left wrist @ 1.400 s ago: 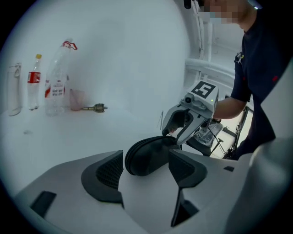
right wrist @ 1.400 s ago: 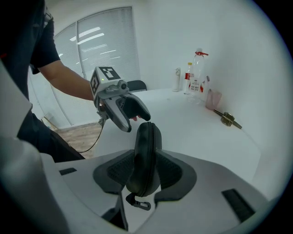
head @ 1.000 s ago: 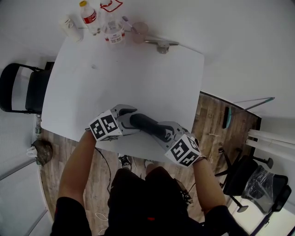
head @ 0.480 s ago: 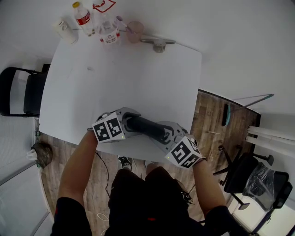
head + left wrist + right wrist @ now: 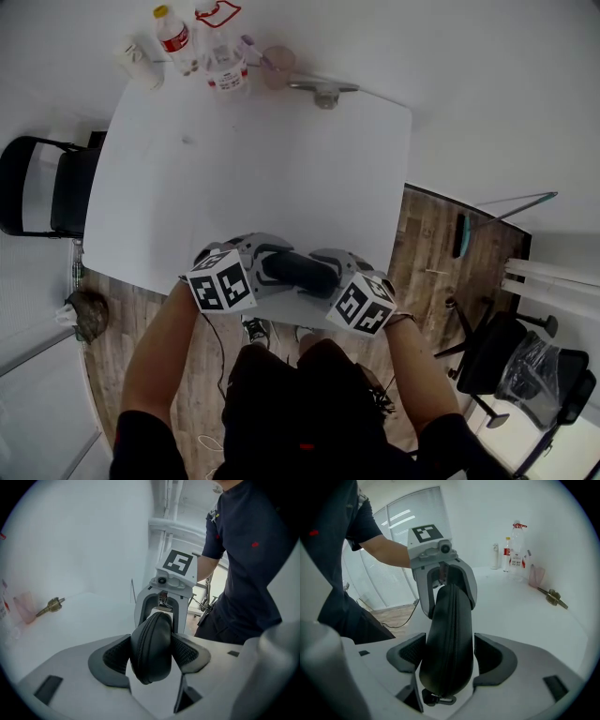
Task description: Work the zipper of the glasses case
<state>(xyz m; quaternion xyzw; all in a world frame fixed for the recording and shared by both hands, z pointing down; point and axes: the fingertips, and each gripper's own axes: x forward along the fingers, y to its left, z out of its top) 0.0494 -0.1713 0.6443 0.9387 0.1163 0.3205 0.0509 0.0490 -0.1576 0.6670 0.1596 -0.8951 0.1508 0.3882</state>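
A black zipped glasses case (image 5: 300, 270) hangs level over the white table's (image 5: 253, 159) near edge, between both grippers. My left gripper (image 5: 255, 267) is on its left end. In the left gripper view the ribbed pads (image 5: 116, 657) press both sides of the case (image 5: 152, 644) as the jaws close. My right gripper (image 5: 330, 279) is round the other end. In the right gripper view its jaws are opening, and the case (image 5: 447, 634) stands edge-on between the pads (image 5: 490, 656), zipper facing the camera. The zipper pull (image 5: 437, 698) hangs at the near end.
At the table's far edge stand two bottles (image 5: 178, 37) (image 5: 227, 64), a pink cup (image 5: 279, 66) and a metal fitting (image 5: 325, 91). A black chair (image 5: 42, 178) is off the left side. Wooden floor and another chair (image 5: 525, 366) lie to the right.
The right gripper has swung left, closer to the left gripper, so less of the case shows between them. Both grippers and the case have drifted a little toward the table's near edge.
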